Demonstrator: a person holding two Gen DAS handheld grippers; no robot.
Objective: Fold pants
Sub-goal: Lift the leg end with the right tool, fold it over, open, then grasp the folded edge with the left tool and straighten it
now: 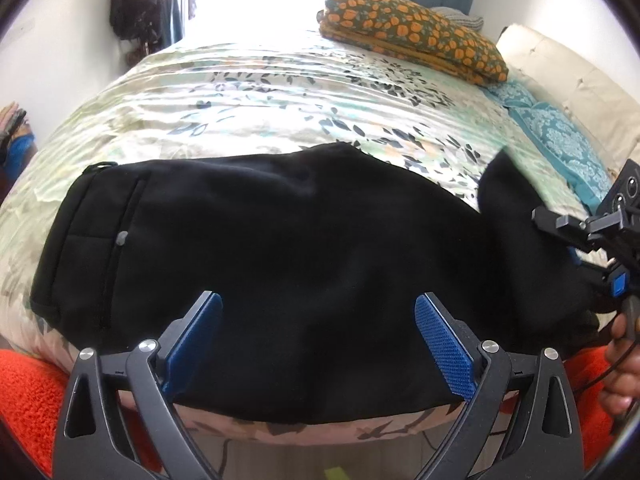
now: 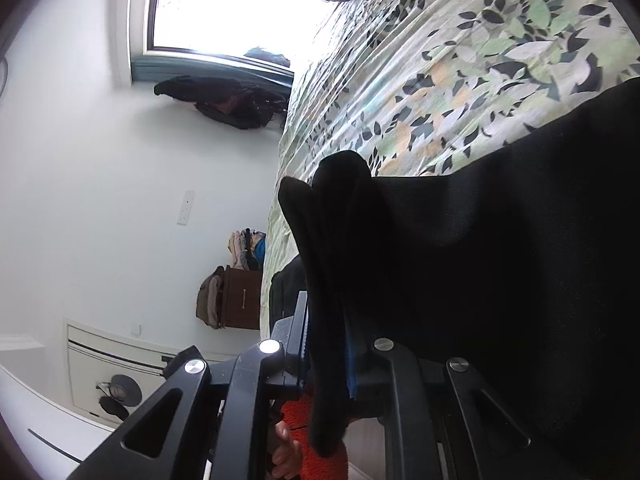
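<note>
Nearest in the left wrist view, the left gripper [image 1: 318, 344] hovers over the near edge of the bed [image 1: 248, 92] with its fingers [image 1: 444, 350] spread wide and nothing between them. Directly beyond and under them lie the black pants [image 1: 256, 256], spread flat across the floral bedcover. Their long axis runs left to right along the near edge of the bed: the waistband end with its pocket seam lies to the left, and the leg end rises off the bed at the right.

That raised end belongs to the right gripper [image 1: 580, 240], seen at the right edge of the left wrist view with a hand [image 1: 622, 364] below it. In the right wrist view the right gripper [image 2: 326, 360] has its fingers close together with a bunched fold of the pants [image 2: 500, 280] between them, standing up past the fingertips; the fabric looks pinched, though how firmly cannot be told.

So the right hand carries the leg end, and the waistband lies well to the left of it. By my judgement, the fold turns on bringing that end leftward along the garment's length, over the flat part beneath the left gripper. Farther off, a folded orange-patterned cloth [image 1: 412, 36] sits at the far right of the bed.
</note>
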